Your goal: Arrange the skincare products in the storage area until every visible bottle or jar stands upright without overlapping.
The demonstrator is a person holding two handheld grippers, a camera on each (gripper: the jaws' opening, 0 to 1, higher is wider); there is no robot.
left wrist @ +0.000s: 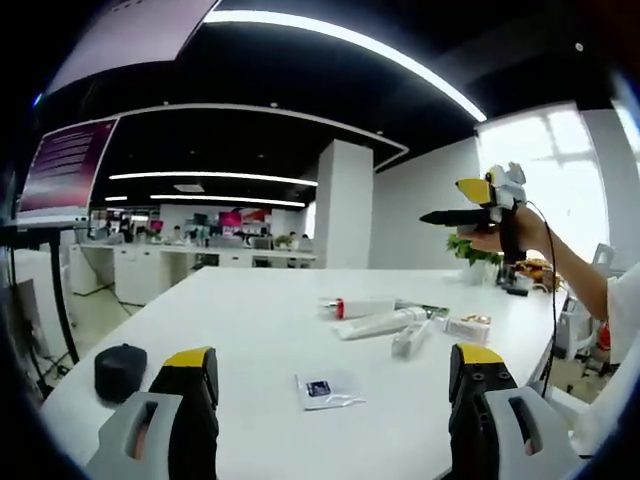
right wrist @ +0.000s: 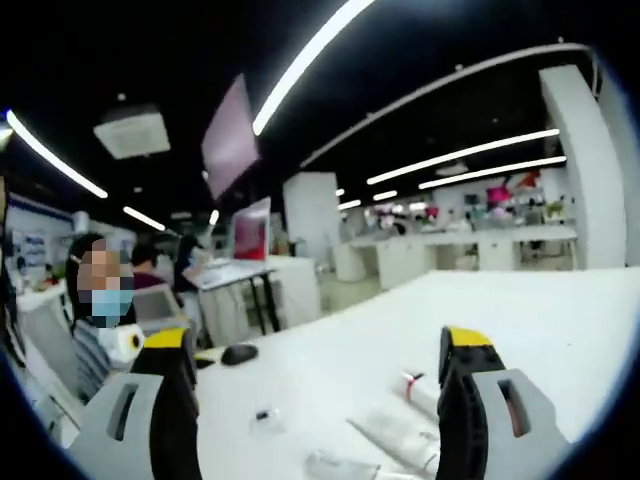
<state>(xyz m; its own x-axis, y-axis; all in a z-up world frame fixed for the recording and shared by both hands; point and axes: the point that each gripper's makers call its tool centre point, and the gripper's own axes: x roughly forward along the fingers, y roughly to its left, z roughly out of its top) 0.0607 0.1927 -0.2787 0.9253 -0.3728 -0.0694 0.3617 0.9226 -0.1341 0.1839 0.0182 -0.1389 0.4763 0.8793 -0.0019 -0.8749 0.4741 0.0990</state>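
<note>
Left claw (left wrist: 335, 385) and right claw (right wrist: 318, 365) both gape wide, holding and touching nothing.

White desk (left wrist: 250, 330) with a dark rounded object (left wrist: 120, 372) near its edge, a small flat packet (left wrist: 326, 390) toward the desk's middle, potted green plant (left wrist: 470, 252) at the desk's far end, white pillar (left wrist: 343, 205) beyond the desk, monitor (right wrist: 250, 230) on a neighbouring table.

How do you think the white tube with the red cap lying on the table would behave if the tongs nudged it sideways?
The white tube with the red cap lies on its side on the smooth white table, so it would probably roll or slide easily. It looks slim and plastic, likely light. Other tubes lie close beside it and might get knocked.
</note>
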